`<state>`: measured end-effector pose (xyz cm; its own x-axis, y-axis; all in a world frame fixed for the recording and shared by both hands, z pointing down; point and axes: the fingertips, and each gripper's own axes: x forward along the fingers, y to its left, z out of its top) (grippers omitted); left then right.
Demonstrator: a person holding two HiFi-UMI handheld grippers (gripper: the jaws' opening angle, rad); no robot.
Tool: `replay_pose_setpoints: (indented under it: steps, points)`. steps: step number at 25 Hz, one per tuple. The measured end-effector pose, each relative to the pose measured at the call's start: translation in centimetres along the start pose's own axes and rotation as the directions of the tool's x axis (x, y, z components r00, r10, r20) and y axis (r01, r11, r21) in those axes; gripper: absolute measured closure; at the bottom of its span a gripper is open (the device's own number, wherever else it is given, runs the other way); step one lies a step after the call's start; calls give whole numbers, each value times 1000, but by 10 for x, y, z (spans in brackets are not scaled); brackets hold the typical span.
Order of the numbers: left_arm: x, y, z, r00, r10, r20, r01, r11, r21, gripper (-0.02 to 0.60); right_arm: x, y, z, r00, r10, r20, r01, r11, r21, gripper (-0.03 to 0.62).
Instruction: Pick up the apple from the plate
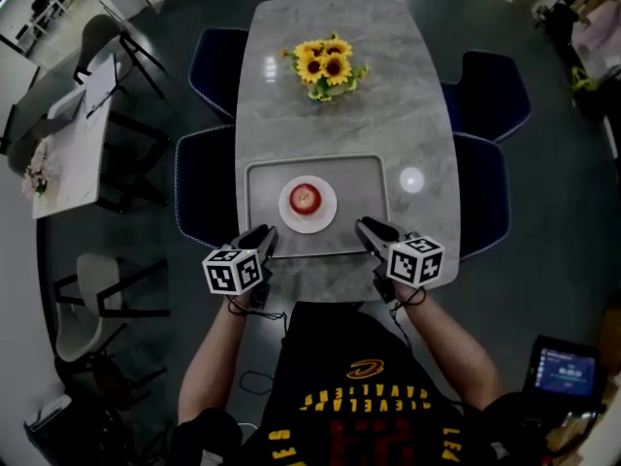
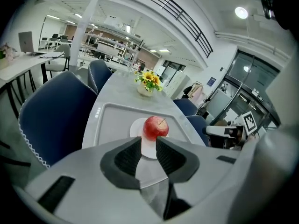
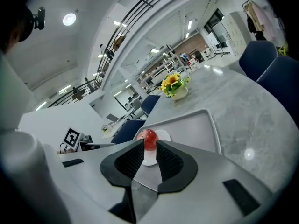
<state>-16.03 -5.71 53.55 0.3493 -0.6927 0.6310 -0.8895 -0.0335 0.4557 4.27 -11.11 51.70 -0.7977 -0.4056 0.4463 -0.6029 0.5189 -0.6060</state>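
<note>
The left gripper (image 2: 148,146) has its fingers a narrow slot apart with nothing between them. The right gripper (image 3: 150,148) is the same, a slim gap and no load. Both hover at the near edge of the surface (image 1: 388,85), tips angled inward, and that looks like a ready stance, either one placed to go in.

Just beyond the fingertips, and sighted straight through both gaps, sits the apple (image 1: 307,198). It rests on a small white plate (image 1: 325,219), between the two grippers and a little ahead of them, touched by neither. The plate lies in a grey tray (image 1: 364,178) with a raised rim.

The apple is round, glossy red with a paler patch, and its thin stem sticks up. By the look of it, it is wider than either slot, so the fingers will need to spread before closing. Farther out beyond the tray stand the sunflowers (image 1: 328,66).
</note>
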Motion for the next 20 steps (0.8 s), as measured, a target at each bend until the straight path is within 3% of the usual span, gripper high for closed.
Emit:
replay_pose_setpoints:
  steps: [10,20]
  points:
    - [52,32,-6,994,-31,-104,18,993,-115,495,58,-22,-20,986,-69,-152,77,996,48,513]
    - [85,46,-15,977,-54,-208,22,988,-154,495,96,-45,-35,960,-105,-261,136,985,106,513]
